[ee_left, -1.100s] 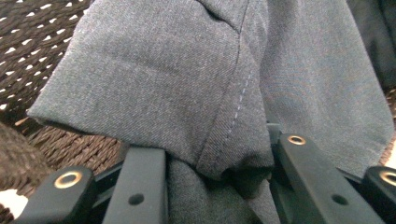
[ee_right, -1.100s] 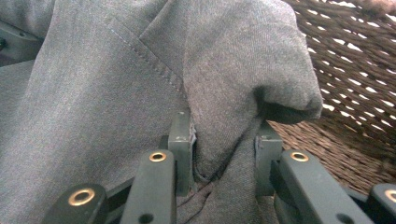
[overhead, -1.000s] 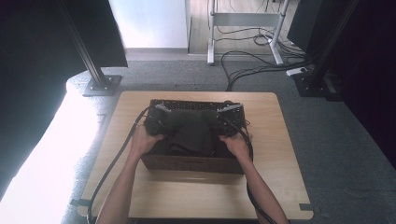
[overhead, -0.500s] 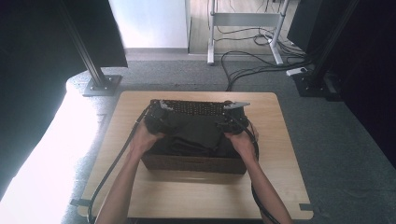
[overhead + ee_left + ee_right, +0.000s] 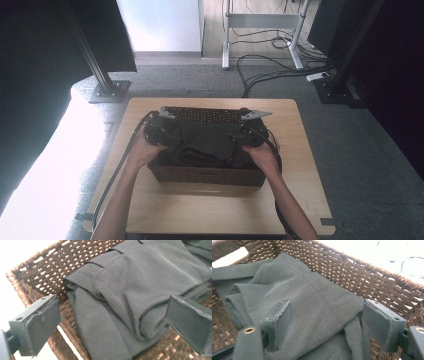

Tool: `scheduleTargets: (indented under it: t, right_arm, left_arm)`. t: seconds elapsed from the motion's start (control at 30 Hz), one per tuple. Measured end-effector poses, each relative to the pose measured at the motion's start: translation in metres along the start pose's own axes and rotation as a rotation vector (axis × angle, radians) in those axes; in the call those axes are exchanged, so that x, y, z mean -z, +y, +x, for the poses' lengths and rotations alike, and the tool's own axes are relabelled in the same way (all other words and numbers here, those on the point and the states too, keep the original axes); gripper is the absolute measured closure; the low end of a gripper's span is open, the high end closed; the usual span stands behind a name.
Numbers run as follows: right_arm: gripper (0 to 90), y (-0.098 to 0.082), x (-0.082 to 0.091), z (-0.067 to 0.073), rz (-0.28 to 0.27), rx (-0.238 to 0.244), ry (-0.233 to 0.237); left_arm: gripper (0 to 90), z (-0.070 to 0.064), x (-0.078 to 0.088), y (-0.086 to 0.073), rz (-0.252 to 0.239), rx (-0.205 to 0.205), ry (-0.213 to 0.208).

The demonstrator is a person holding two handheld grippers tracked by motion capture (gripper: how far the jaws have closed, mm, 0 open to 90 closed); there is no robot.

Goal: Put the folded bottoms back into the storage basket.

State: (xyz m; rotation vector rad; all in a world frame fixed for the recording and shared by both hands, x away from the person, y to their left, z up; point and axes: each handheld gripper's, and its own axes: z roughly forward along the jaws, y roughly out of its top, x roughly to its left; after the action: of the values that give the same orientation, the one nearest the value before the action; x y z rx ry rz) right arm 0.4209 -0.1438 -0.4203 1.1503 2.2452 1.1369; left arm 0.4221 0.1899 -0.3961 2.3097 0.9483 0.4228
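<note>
A dark woven basket (image 5: 205,175) sits in the middle of the wooden table (image 5: 300,200), with bare tabletop on every side of it; the widest bare strip lies between the basket's near wall and the table's near edge. Inside the basket lies a folded dark grey garment (image 5: 207,142), which reaches close to the basket walls.

The left gripper (image 5: 161,131) hovers over the basket's left end. Its jaws have just been opening and now stand wide apart, with the garment's folded edge (image 5: 120,302) below and between them, unpinched. The right gripper (image 5: 248,135) hangs over the basket's right end. Its jaws have also just been opening, with a fold of cloth (image 5: 322,315) lying loose between them.

From above, the hands and gripper bodies cover both ends of the garment. The basket floor is mostly hidden beneath the cloth. No writing can be read anywhere.
</note>
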Motion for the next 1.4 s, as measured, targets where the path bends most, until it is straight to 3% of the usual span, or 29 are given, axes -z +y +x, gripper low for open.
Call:
scheduleTargets:
  t: [0.17, 0.23, 0.5, 0.63, 0.83, 1.0, 1.1, 1.2, 1.3, 1.4]
  right_arm:
    - [18.2, -0.006, 0.019, 0.003, -0.018, 0.031, 0.017]
    - [16.5, -0.009, 0.027, 0.003, -0.025, 0.033, 0.021]
    - [12.7, -0.034, 0.059, 0.006, -0.017, 0.052, 0.031]
    - [12.9, -0.05, 0.075, 0.006, -0.018, 0.039, 0.018]
    - [13.7, -0.075, 0.096, 0.01, 0.002, 0.005, 0.007]
    - [27.5, -0.101, 0.106, 0.01, 0.026, -0.02, -0.03]
    - [37.1, -0.113, 0.102, 0.007, 0.058, -0.017, -0.025]
    - [45.6, -0.118, 0.099, 0.005, 0.047, -0.009, 0.017]
    - [48.6, -0.117, 0.098, 0.004, 0.038, -0.001, 0.009]
    - [48.9, -0.115, 0.093, 0.001, 0.028, -0.01, 0.004]
  left_arm:
    - [0.0, -0.001, 0.021, -0.018, -0.073, 0.028, -0.044]
    - [0.0, -0.003, 0.029, -0.025, -0.09, 0.021, -0.045]
    - [0.0, -0.017, 0.049, -0.061, -0.105, 0.023, -0.044]
    - [0.0, -0.022, 0.054, -0.083, -0.123, 0.055, -0.062]
    - [2.3, -0.03, 0.049, -0.112, -0.117, 0.065, -0.009]
    - [17.8, -0.035, 0.04, -0.131, -0.104, 0.062, 0.014]
    - [32.9, -0.038, 0.037, -0.134, -0.102, 0.037, 0.032]
    - [46.7, -0.04, 0.034, -0.132, -0.09, 0.023, 0.08]
    - [50.1, -0.036, 0.033, -0.13, -0.096, 0.033, 0.072]
    - [50.8, -0.033, 0.029, -0.127, -0.098, 0.049, 0.091]
